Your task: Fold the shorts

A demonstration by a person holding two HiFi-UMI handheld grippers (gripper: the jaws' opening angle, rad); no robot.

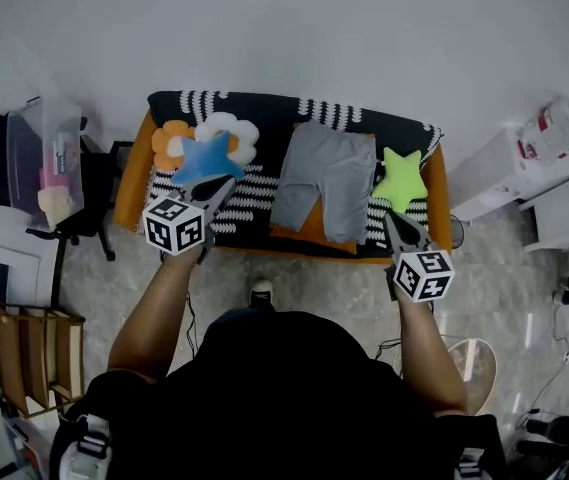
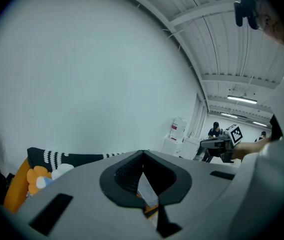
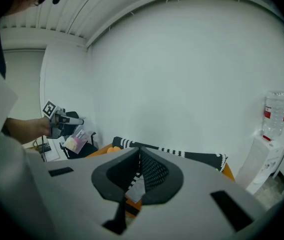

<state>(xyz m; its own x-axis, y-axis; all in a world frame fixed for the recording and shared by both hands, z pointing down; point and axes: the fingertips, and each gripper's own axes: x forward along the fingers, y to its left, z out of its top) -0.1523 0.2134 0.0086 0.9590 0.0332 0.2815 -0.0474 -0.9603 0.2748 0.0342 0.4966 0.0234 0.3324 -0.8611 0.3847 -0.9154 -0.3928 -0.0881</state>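
Head view alone shows the whole layout: the grey shorts [image 1: 324,180] lie spread flat in the middle of the table [image 1: 264,108], on its black-and-white patterned cloth. A blue star cushion [image 1: 204,158] lies to their left and a green star cushion [image 1: 401,180] touches their right edge. Both forearms reach forward from the person's body. The left gripper [image 1: 222,186] has its tip at the blue star, and the right gripper [image 1: 391,220] is at the table's near edge, just below the green star. Each has its marker cube facing up, and both are apart from the shorts. The gripper views add what the head view cannot: each pair of jaws is pressed together with nothing between them. Past the tips, only a sliver of grey and orange shows. The left gripper view also takes in ceiling lights [image 2: 241,100] and people at a far desk [image 2: 215,130].
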